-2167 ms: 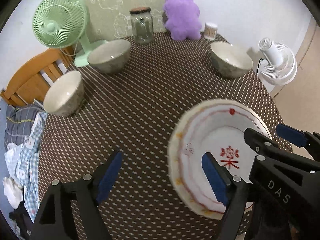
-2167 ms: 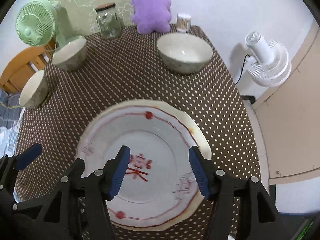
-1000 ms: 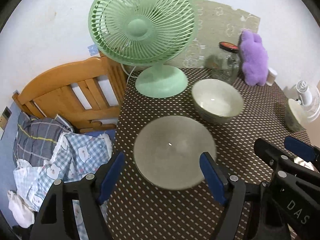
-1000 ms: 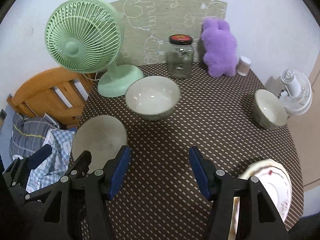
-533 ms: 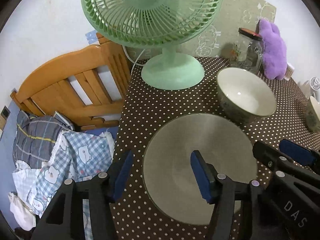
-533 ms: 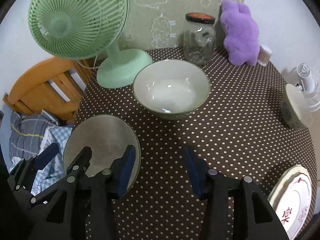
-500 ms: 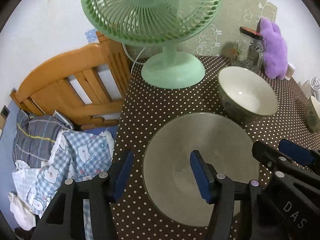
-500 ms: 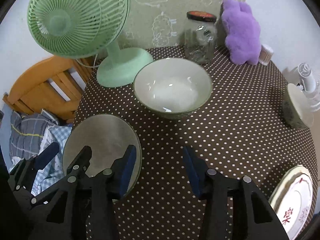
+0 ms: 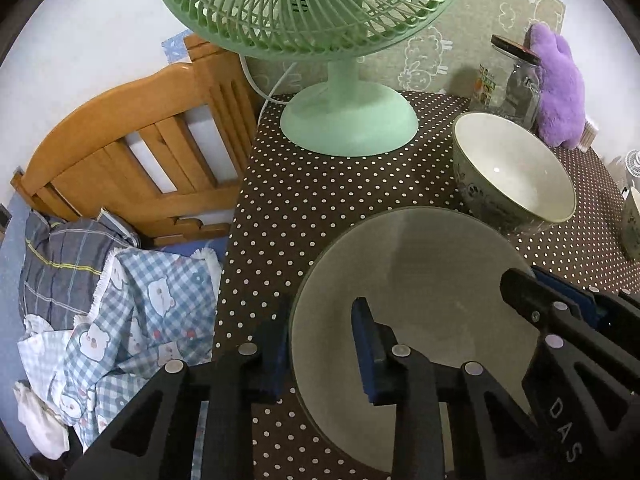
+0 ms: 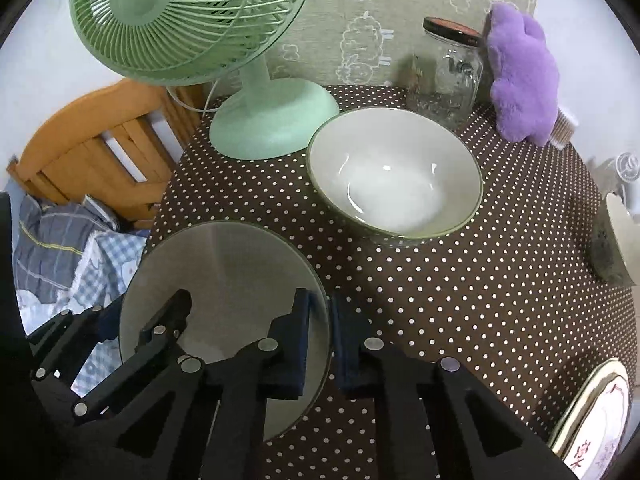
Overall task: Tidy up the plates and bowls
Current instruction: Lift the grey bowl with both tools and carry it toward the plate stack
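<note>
Cut off for us: plate [image 10: 596,420] at lower right edge; third bowl [image 9: 632,224] by right edge.

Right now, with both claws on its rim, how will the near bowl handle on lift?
Near bowl looks glazed ceramic: probably stiff, heavyish, breakable if dropped. Left claw and right claw have just been closing on opposite sides of its rim; that smooth thin edge could slip. Lifted unevenly, it may tilt.
</note>
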